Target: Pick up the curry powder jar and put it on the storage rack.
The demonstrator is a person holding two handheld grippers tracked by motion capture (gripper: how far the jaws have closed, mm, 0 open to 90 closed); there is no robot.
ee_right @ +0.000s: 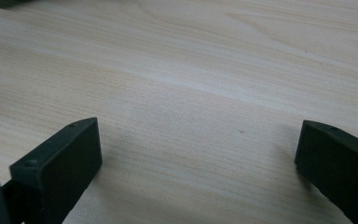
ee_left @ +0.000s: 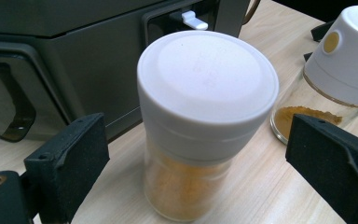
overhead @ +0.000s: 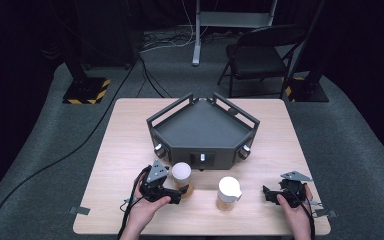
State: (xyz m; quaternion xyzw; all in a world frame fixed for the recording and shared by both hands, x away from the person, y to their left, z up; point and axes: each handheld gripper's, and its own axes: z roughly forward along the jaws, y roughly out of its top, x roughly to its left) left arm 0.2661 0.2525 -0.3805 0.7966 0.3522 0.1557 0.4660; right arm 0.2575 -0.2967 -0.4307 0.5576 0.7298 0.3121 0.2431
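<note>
The left hand-held gripper (overhead: 178, 191) was held low over the counter (overhead: 125, 150), its jaws spread wide. Between them, in the left gripper view, the left jar (ee_left: 200, 126) was seen, with clear gaps on both sides, so nothing was grasped. This jar stood upright, its long axis vertical, its white lid (ee_left: 207, 77) turned upward and orange-brown powder showing in the glass below. In the high view it (overhead: 182, 177) stood just in front of the dark tray (overhead: 202, 125), near the tray's front face.

To the right, well apart from the first, a second jar (overhead: 228, 192) was set on the counter. It also stood upright with its white cap (overhead: 229, 187) on top; in the left gripper view a small round opening (ee_left: 331, 42) was seen in the cap's side, facing toward the left hand-held gripper.

Farther right, the right hand-held gripper (overhead: 266, 194) was held near the counter's edge, pointed toward the second jar but apart from it. In the right gripper view its jaws were spread wide over bare wood, released, with nothing between them.
</note>
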